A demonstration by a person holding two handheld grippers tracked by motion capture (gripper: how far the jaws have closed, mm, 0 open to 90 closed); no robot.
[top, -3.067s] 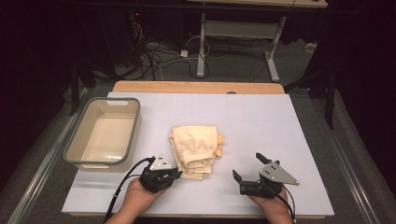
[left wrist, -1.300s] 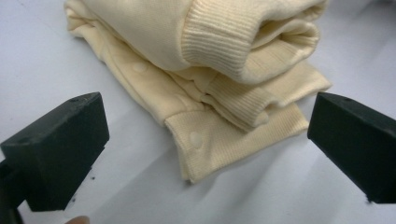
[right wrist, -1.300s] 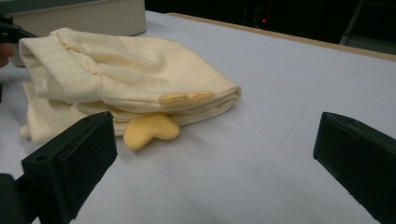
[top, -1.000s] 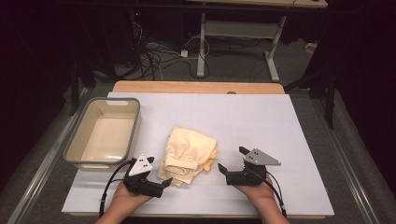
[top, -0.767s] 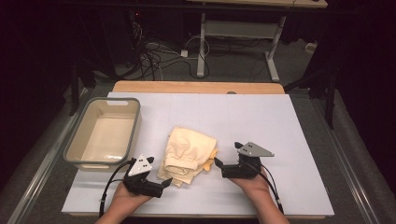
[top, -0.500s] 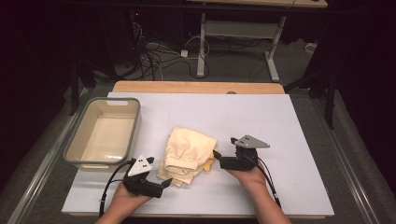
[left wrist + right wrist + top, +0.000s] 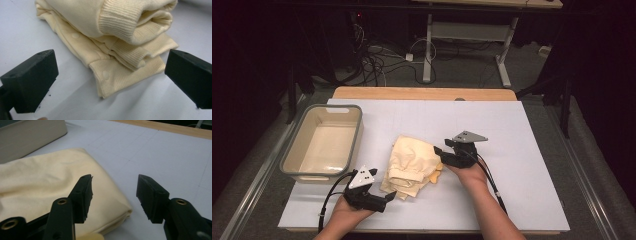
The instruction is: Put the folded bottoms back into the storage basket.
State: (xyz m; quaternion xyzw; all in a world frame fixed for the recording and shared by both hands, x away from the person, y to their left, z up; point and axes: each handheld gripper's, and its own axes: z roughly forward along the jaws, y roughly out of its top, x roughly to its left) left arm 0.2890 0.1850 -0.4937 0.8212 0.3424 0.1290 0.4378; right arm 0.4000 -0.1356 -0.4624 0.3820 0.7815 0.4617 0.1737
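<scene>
A folded cream garment (image 7: 412, 162) lies on the white table top (image 7: 522, 130), near the front. My left gripper (image 7: 388, 196) rests at its near left corner, open. In the left gripper view the ribbed cuffs and a snap-button placket (image 7: 117, 75) sit just ahead of the wide-apart jaws, untouched. My right gripper (image 7: 439, 152) is at the garment's right edge, also open. In the right gripper view one finger (image 7: 83, 195) hangs over the cloth (image 7: 45, 182) and the other over bare table; nothing is held.
A beige plastic basin (image 7: 332, 107) with a grey rim stands at the left of the table; its wall (image 7: 30, 135) also appears in the right gripper view. A wooden strip (image 7: 422, 93) borders the far edge. Cables and desk legs lie on the floor beyond.
My right gripper has moved forward and left until its jaws reach the garment's right edge. The left gripper has stayed put for the last second. The garment looks more bundled than three seconds ago.
</scene>
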